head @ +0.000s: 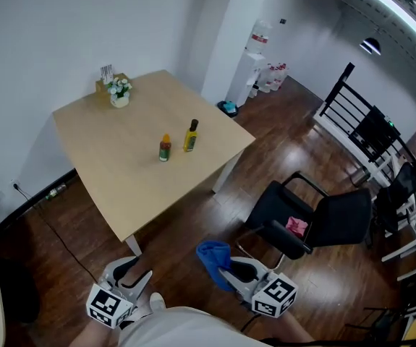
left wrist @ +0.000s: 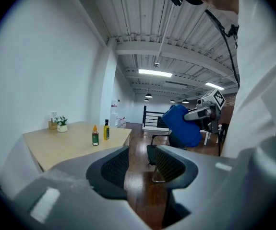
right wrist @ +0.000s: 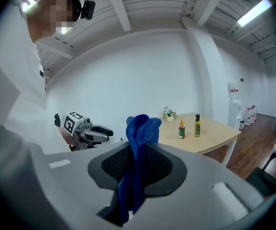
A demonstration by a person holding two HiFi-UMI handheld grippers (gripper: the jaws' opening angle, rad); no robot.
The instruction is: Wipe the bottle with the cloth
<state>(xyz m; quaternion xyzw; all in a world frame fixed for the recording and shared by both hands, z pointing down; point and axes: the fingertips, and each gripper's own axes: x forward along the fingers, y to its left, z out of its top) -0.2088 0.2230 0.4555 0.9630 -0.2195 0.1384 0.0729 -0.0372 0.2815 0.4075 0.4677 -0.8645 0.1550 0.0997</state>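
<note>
The right gripper [head: 231,272] has its jaws clenched on one blue cloth [right wrist: 140,131], which sticks up between them and hangs down at the near end. The left gripper [head: 134,272] has its jaws released, with nothing between them. Both are held over the wooden floor, near the person and well apart from the counter [head: 121,179]. On its middle stand two bottles, just beside each other: a yellow bottle [head: 191,136] with a black cap on the right, and a shorter green bottle [head: 165,148] with an orange cap on the left. One flower pot [head: 119,92] sits at the far left corner.
</note>
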